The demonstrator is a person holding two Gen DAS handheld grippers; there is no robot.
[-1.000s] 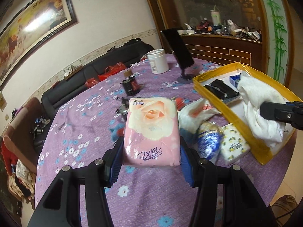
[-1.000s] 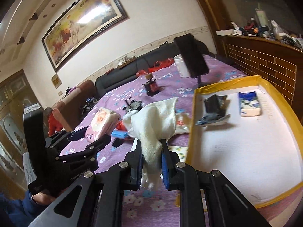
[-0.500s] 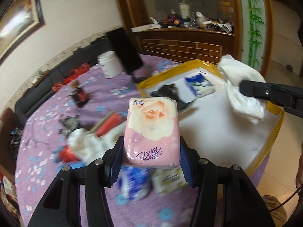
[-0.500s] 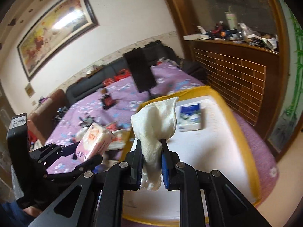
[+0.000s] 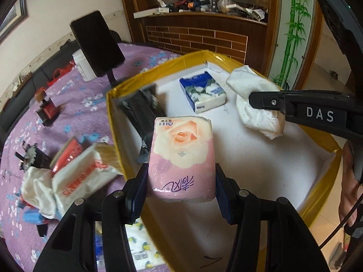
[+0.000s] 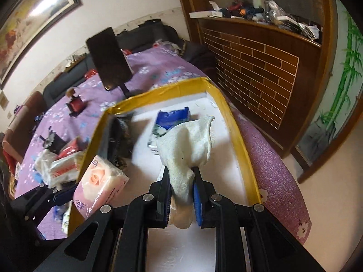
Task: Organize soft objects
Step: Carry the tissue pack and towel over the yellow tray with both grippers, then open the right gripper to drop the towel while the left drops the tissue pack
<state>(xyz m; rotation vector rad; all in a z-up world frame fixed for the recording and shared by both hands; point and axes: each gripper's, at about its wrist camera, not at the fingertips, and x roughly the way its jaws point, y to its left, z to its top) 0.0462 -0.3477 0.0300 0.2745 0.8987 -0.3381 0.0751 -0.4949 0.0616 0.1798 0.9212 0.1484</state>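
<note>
two soft things hang over the yellow tray [image 5: 118,122]. the pink tissue pack [image 5: 181,158] is light and squashy, best held across its sides; the left gripper [image 5: 181,190] is clamped on its near end. the limp white cloth [image 6: 186,145] is pinched mid-fold by the right gripper [image 6: 181,195], ends drooping.

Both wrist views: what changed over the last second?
Both grippers swung from over the purple table to over the yellow tray. The left gripper still clamps the pink tissue pack; the right gripper still pinches the white cloth. Nothing released.
</note>
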